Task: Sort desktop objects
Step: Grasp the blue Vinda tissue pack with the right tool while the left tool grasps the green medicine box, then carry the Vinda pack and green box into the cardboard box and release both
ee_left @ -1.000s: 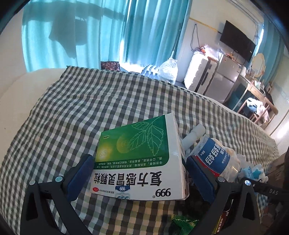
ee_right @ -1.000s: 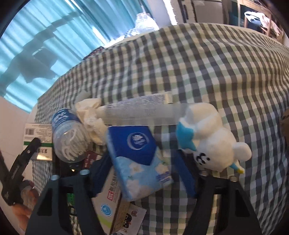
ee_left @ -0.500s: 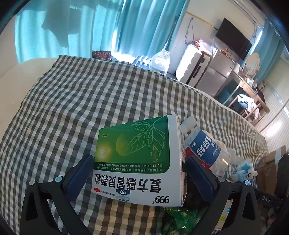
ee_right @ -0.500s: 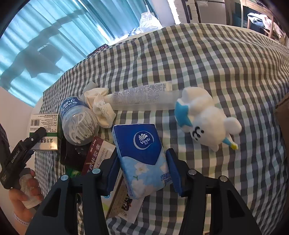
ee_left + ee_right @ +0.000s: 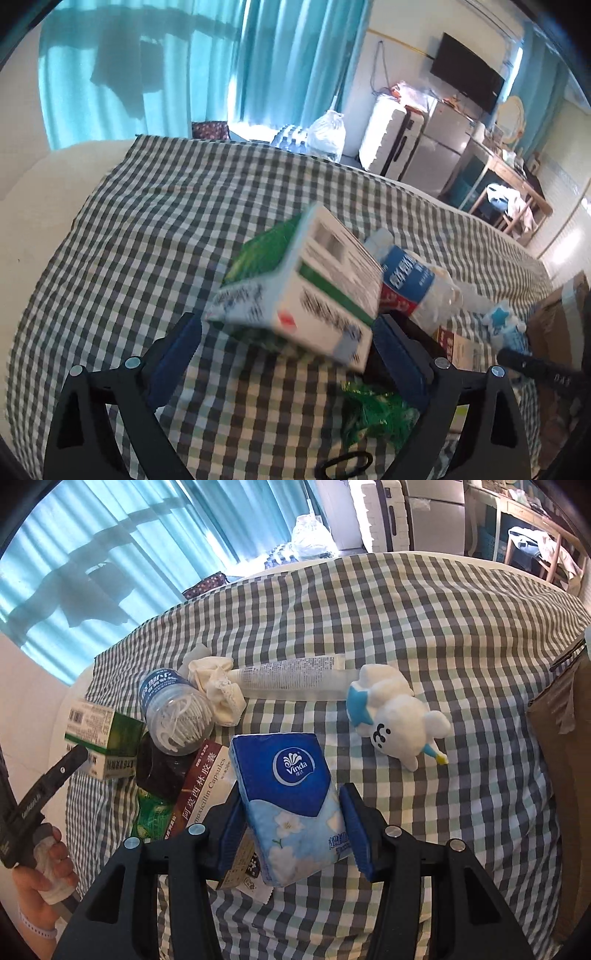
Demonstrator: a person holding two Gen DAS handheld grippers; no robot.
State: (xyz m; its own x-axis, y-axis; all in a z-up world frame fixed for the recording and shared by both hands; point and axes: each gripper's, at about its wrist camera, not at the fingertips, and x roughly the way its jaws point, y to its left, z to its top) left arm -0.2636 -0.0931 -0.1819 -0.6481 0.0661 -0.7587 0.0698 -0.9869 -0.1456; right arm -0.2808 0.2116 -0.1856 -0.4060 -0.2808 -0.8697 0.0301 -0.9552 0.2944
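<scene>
The left gripper (image 5: 288, 345) has its jaws narrowing a little yet clear of the medicine box (image 5: 303, 288), which sits blurred and tipped on edge between them, touching neither pad. Over on the right wrist view, the right gripper (image 5: 291, 834) has its jaws clamped on the tissue pack (image 5: 291, 801), lifted over the checked bedcover (image 5: 424, 609). That view alone shows the plush toy (image 5: 395, 716), the clear tube (image 5: 291, 683), the crumpled cloth (image 5: 218, 690) and the capsule box (image 5: 203, 786); it also catches the person's hand (image 5: 40, 871) on the left handle near the bed's left edge. The floss-pick bottle (image 5: 417, 291) lies just beside the medicine box. Only the left view shows the television (image 5: 465, 70).
</scene>
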